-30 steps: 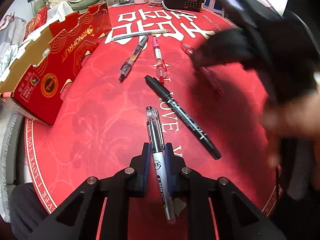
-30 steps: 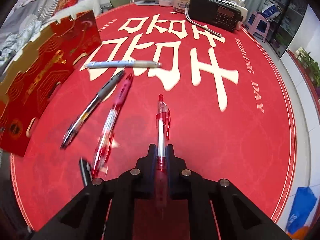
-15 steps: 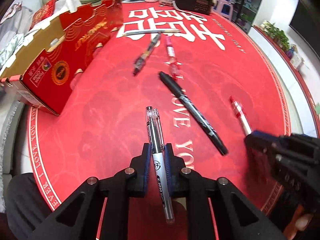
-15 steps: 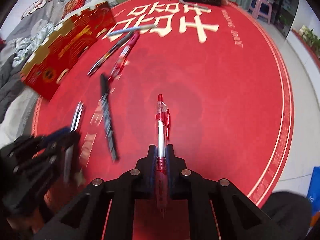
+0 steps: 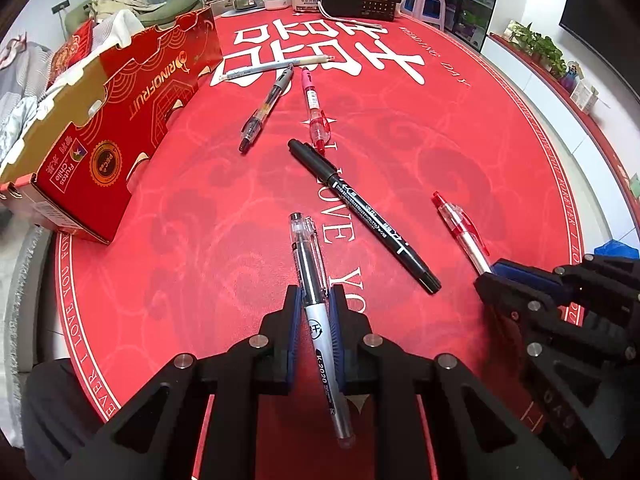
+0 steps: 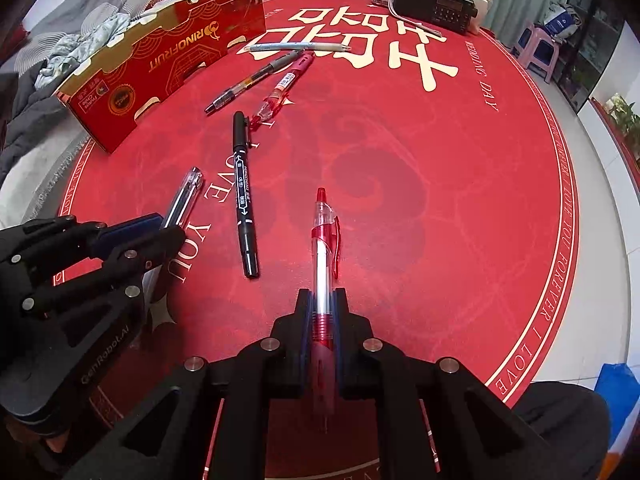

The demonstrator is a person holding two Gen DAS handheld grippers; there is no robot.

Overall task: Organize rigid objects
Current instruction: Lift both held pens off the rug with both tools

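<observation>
Currently both tools are low over the red desk point(image 5: 460, 128), side by side, each clamped on a pen.

Left tool point(image 5: 315, 308) — fingers closed on a clear pen point(image 5: 316, 312) with a white label. Gripped at mid-barrel; long axis runs along the fingers, cap end pointing forward and away, the other end trailing back toward the camera. From the right wrist view the same pen point(image 6: 182, 200) sticks out of the left tool point(image 6: 160, 236), angled up and to the right.

Right tool point(image 6: 322, 308) — fingers closed on a red pen point(image 6: 322, 256) with a clear barrel. Axis straight ahead along the fingers, red end forward, clip on the right side. From the left wrist view this pen point(image 5: 460, 228) juts out of the right tool point(image 5: 490, 276), pointing up-left.

Loose on the desk between the two tools: a black marker point(image 5: 360, 208), lying diagonally. Farther out, a grey pen point(image 5: 264, 108) and a pink pen point(image 5: 314, 108) lie near each other, with a white pen point(image 5: 272, 69) lying crosswise beyond them. An open red cardboard box point(image 5: 120, 120) stands at the left edge of the desk.
</observation>
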